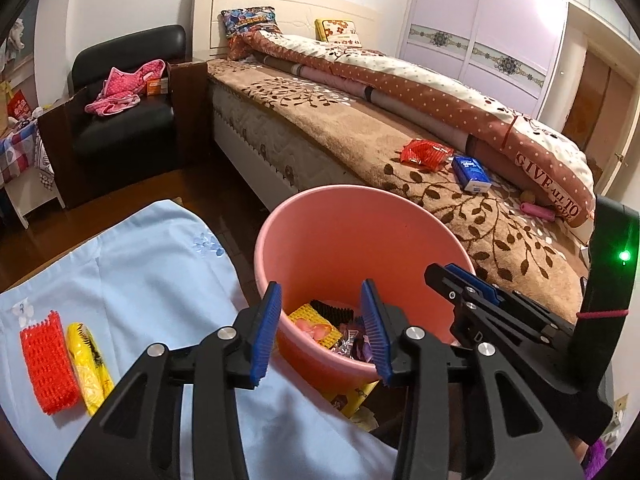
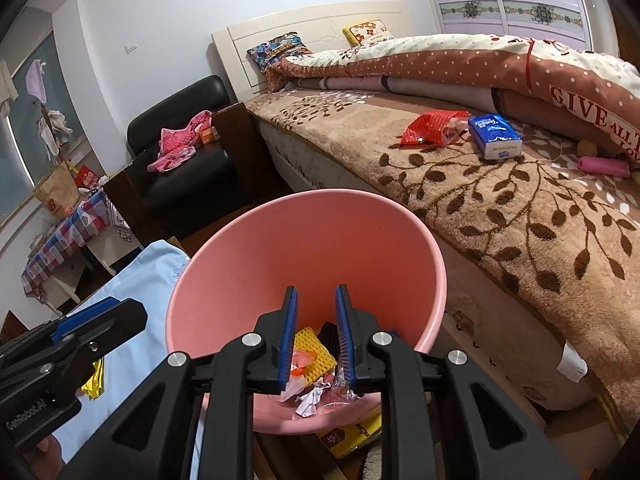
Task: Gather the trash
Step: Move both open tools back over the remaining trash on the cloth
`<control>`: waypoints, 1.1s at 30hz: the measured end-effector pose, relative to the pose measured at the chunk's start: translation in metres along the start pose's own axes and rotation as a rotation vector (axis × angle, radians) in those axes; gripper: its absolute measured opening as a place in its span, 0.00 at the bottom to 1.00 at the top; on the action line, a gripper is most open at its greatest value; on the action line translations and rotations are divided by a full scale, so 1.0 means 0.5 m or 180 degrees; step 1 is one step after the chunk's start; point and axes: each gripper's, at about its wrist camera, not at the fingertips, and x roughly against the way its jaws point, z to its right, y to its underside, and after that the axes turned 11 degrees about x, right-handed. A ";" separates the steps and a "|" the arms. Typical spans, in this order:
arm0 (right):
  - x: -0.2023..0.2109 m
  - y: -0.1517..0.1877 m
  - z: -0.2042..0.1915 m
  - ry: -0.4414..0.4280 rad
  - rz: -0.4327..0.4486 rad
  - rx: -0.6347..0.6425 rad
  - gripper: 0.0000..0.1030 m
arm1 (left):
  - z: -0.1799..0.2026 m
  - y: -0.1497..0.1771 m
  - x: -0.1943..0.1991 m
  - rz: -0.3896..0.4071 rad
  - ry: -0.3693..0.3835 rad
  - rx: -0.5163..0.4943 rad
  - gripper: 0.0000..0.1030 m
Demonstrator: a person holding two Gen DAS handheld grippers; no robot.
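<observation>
A pink bucket (image 1: 320, 240) stands between the bed and a light blue cloth; it also shows in the right wrist view (image 2: 280, 248). Inside lie a yellow foam net (image 2: 316, 350), crumpled paper and wrappers. My left gripper (image 1: 322, 334) is open and empty over the bucket's near rim. My right gripper (image 2: 316, 338) is open and empty above the bucket's inside, and shows at the right of the left wrist view (image 1: 460, 280). An orange foam net (image 1: 48, 364) and a yellow wrapper (image 1: 88, 364) lie on the cloth. A red wrapper (image 1: 424, 154) lies on the bed.
A blue tissue pack (image 1: 472, 172) and a pink roll (image 1: 538, 211) lie on the bed (image 1: 340, 128) beside a folded quilt. A black armchair (image 1: 124, 120) with pink clothes stands at the bed's head. A yellow box (image 1: 350, 398) lies under the bucket.
</observation>
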 end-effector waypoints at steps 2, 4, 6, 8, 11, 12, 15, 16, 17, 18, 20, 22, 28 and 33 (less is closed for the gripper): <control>0.007 -0.001 -0.007 0.0005 0.0006 0.0025 0.20 | -0.008 0.000 0.013 0.0024 0.0002 0.0021 0.40; 0.014 -0.003 -0.017 0.0012 0.0016 0.0063 0.29 | -0.019 0.001 0.027 0.0051 0.0007 0.0056 0.40; 0.024 -0.002 -0.031 0.0024 0.0044 0.0107 0.33 | -0.028 0.002 0.038 0.0066 0.0004 0.0079 0.40; 0.033 -0.003 -0.045 0.0016 0.0057 0.0155 0.33 | -0.040 0.004 0.052 0.0076 0.0003 0.0100 0.40; 0.043 -0.004 -0.068 0.0007 0.0064 0.0230 0.35 | -0.059 0.007 0.071 0.0089 0.0004 0.0134 0.41; 0.047 -0.004 -0.075 0.0003 0.0066 0.0250 0.37 | -0.066 0.009 0.078 0.0094 0.0005 0.0145 0.41; 0.054 -0.006 -0.097 -0.0008 0.0068 0.0324 0.38 | -0.083 0.013 0.096 0.0111 0.0002 0.0171 0.43; 0.056 -0.006 -0.104 -0.0011 0.0068 0.0349 0.38 | -0.093 0.015 0.106 0.0125 0.0003 0.0198 0.47; 0.058 -0.005 -0.112 -0.0014 0.0068 0.0377 0.38 | -0.097 0.017 0.110 0.0136 0.0005 0.0216 0.48; 0.060 -0.005 -0.120 -0.0019 0.0067 0.0405 0.39 | -0.104 0.018 0.117 0.0148 0.0008 0.0235 0.49; 0.065 -0.004 -0.135 -0.0028 0.0066 0.0448 0.42 | -0.121 0.021 0.131 0.0166 0.0005 0.0272 0.49; 0.070 -0.002 -0.150 -0.0053 0.0068 0.0486 0.44 | -0.136 0.024 0.145 0.0183 -0.0001 0.0307 0.49; 0.076 0.012 -0.195 -0.0239 0.0021 0.0541 0.46 | -0.194 0.039 0.191 0.0253 -0.0090 0.0385 0.50; 0.079 0.021 -0.227 -0.0336 -0.0016 0.0610 0.46 | -0.236 0.055 0.216 0.0262 -0.0203 0.0447 0.50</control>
